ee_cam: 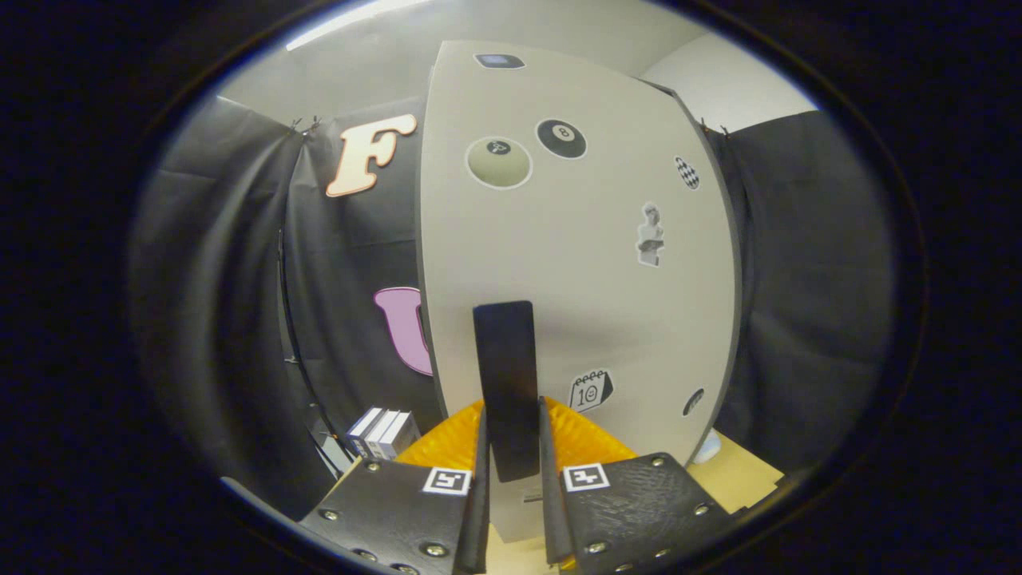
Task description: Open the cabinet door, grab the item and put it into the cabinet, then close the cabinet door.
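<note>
- Gripper (pixel 511 479): jaws narrow, both fingers press on the black handle (pixel 505 383) of the cabinet door (pixel 575 263).
- Door stands upright just ahead, w/ stickers on its front, left edge free.
- Item to store: cannot tell which; small boxes (pixel 383 433) stand near left, on the table (pixel 742 471), beside the door.

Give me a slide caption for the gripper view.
Tongs shut on the door handle of the stickered cabinet door.
</note>
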